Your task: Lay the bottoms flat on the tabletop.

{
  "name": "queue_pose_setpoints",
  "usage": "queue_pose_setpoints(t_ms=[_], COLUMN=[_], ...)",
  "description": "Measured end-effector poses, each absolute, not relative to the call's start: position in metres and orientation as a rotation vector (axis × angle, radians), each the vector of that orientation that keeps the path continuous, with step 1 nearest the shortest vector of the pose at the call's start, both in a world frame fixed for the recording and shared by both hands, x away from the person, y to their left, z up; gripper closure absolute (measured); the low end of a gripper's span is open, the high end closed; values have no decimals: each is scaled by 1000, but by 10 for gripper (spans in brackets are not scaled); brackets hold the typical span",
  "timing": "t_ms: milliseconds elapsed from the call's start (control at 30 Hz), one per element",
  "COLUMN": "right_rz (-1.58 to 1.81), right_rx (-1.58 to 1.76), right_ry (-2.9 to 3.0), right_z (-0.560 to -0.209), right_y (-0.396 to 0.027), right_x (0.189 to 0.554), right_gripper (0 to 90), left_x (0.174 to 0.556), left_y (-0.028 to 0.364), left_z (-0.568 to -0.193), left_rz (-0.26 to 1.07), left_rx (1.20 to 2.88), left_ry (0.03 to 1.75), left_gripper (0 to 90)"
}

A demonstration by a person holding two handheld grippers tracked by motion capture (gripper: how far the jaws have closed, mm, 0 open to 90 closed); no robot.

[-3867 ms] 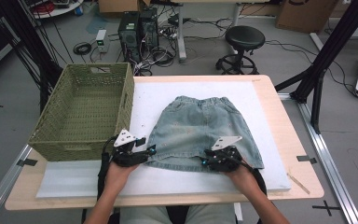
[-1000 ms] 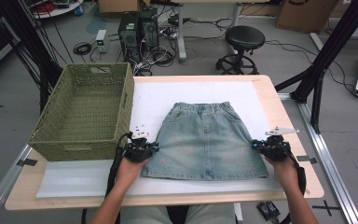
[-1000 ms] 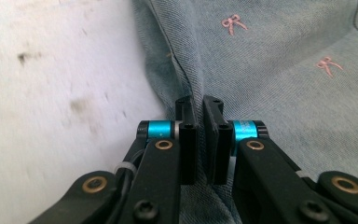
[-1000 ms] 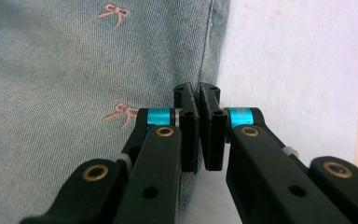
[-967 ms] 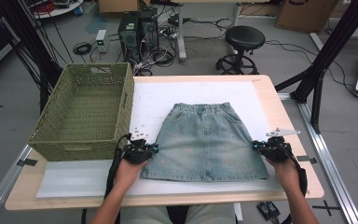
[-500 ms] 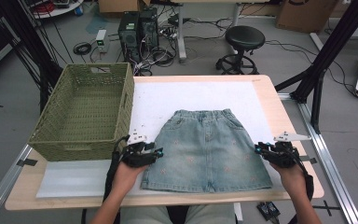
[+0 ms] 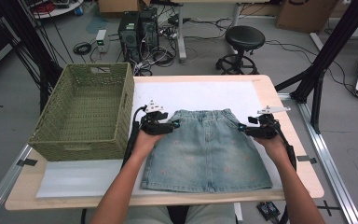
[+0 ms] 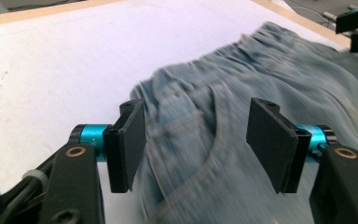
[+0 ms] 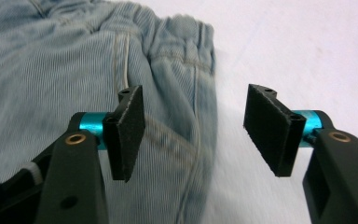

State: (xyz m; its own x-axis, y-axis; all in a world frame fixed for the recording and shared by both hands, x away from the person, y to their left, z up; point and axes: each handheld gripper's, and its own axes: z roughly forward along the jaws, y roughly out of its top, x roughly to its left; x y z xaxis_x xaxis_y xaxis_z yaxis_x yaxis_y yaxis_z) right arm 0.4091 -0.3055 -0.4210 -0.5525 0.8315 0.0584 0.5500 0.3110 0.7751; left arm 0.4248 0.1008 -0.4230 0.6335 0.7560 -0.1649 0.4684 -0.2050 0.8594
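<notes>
While the denim skirt (image 7: 208, 150) lies flat, each tool, left (image 7: 171, 125) and right (image 7: 243, 129), has just opened at its waist corners

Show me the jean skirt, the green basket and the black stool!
jean skirt (image 7: 207, 154): high view, middle of the front.
green basket (image 7: 127, 109): high view, right wall.
black stool (image 7: 244, 37): high view, seat.

We see a pale blue denim skirt (image 7: 208, 151), faintly washed out, with tan seam stitching and small light motifs scattered over it, lying on a white sheet (image 7: 205, 93). Left of the skirt stands an olive-green woven basket (image 7: 86, 112). The tabletop (image 7: 289, 140) edging the sheet is light wood. At the skirt's upper corners, both grippers are black with turquoise collars: left gripper (image 8: 196, 140), right gripper (image 9: 193, 128).
</notes>
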Motion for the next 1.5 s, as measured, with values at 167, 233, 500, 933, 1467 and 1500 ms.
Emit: queue_pose_setpoints(t_ms=[167,233,500,933,1467,1500], right_rz=[1079,1018,934,964,882,889], right_rx=[1202,1209,1291,1311,1376,1380], right_ry=[2292,2319,2332,2280,2282,2261], right_z=[-419,-424,-433,-428,-434,-433], right_y=[-283,-273,-271,-278,-283,-284], right_x=[436,445,453,449,461,461], right_gripper=[504,588,895,862,792,795], left_x=[447,452,456,443,452,452], left_y=[92,89,94,99,113,114], left_z=[-431,-438,-449,-440,-446,-444], left_rz=[334,325,229,329,286,307], left_rx=[1884,1912,1894,1851,1821,1803], left_ry=[1039,1064,1101,1099,1136,1142], left_gripper=[374,375,695,560,791,804])
